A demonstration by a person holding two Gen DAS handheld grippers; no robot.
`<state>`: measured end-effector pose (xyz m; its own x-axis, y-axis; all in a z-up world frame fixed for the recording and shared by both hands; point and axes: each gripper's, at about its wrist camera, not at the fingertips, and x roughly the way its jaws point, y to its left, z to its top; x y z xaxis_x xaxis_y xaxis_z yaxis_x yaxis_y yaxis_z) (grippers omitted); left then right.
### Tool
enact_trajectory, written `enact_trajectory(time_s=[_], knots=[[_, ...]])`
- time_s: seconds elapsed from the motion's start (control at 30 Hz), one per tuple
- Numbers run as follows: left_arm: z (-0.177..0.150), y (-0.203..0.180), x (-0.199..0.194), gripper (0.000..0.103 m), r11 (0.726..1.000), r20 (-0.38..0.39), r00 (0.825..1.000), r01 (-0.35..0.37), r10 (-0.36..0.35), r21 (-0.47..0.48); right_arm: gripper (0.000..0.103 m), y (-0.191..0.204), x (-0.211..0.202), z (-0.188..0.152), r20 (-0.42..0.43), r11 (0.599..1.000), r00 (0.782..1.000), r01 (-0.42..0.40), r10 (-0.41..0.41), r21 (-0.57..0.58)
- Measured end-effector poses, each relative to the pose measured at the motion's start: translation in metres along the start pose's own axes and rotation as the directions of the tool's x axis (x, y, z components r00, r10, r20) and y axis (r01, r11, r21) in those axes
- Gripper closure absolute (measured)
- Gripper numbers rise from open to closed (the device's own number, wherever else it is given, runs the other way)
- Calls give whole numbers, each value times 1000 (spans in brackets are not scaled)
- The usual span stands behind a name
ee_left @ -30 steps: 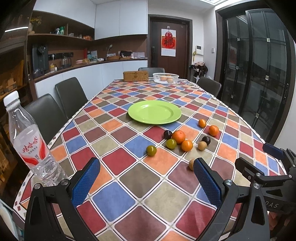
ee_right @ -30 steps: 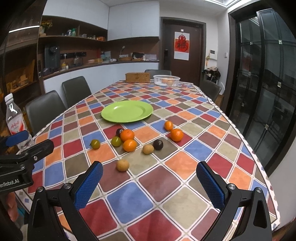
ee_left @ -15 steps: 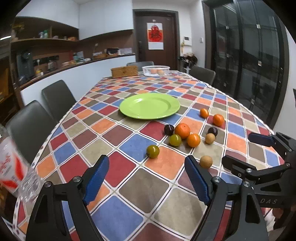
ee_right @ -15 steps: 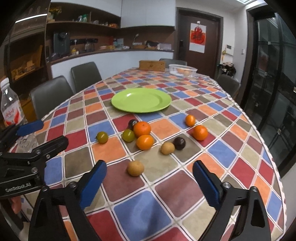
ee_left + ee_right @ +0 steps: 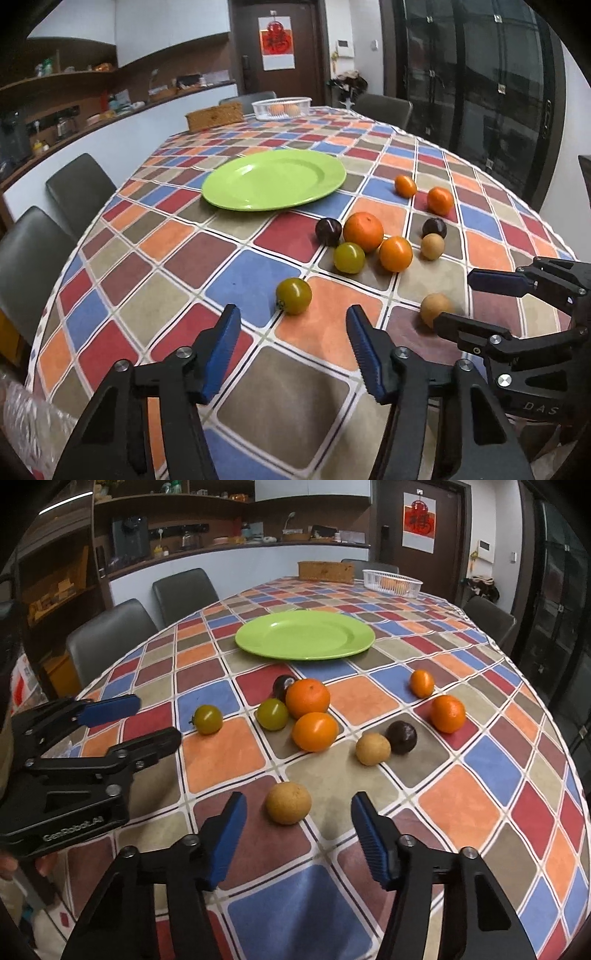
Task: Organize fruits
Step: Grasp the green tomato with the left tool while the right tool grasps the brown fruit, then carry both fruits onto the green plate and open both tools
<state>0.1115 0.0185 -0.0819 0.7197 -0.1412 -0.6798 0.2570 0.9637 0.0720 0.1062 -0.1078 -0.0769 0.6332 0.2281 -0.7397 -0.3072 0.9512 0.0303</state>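
Several small fruits lie on the checked tablecloth in front of an empty green plate (image 5: 273, 179) (image 5: 304, 635). My left gripper (image 5: 291, 332) is open, low over the cloth, with a green tomato (image 5: 294, 295) (image 5: 208, 719) just ahead between its fingers. My right gripper (image 5: 297, 823) is open, with a tan round fruit (image 5: 289, 802) (image 5: 435, 308) just ahead between its fingertips. Further on are oranges (image 5: 307, 698), another green tomato (image 5: 272, 713), dark plums (image 5: 401, 737) and a second tan fruit (image 5: 373, 748).
A white basket (image 5: 392, 583) with fruit and a wicker box (image 5: 325, 571) stand at the table's far end. Grey chairs (image 5: 110, 635) line the left side. A water bottle (image 5: 22, 421) is at the left gripper's near left. The left gripper shows in the right view (image 5: 122, 723).
Both grippers have moved forward and down toward the fruits. The green tomato and the tan fruit now lie close before the fingertips. The bottle has slid out to the left edge.
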Motion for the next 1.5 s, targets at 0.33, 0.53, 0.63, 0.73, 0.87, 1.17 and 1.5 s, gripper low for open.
enact_trajectory(time_s=[0.33,0.53,0.63,0.73,0.87,1.17,1.5], knots=[[6,3,37,59,999,-86,996,36,-36,-8,64,-1,18,0,-44,999,998,-49,50,13],[9,3,49,64,998,-119,991,54,-58,-33,72,-5,21,1,-47,997,996,-76,78,32],[12,2,53,65,998,-124,991,51,-54,-33,72,-7,21,3,-42,995,995,-90,92,41],[14,3,56,74,998,-131,990,54,-59,-42,72,-10,22,5,-39,993,994,-103,105,53],[15,4,57,76,997,-133,989,59,-66,-58,72,-13,23,9,-29,991,993,-114,116,64],[25,7,39,76,993,-93,993,67,-76,-98,72,-13,15,27,21,989,990,-141,141,37],[52,17,20,77,990,-12,998,54,-56,-130,72,-23,2,75,105,985,980,-171,171,-14]])
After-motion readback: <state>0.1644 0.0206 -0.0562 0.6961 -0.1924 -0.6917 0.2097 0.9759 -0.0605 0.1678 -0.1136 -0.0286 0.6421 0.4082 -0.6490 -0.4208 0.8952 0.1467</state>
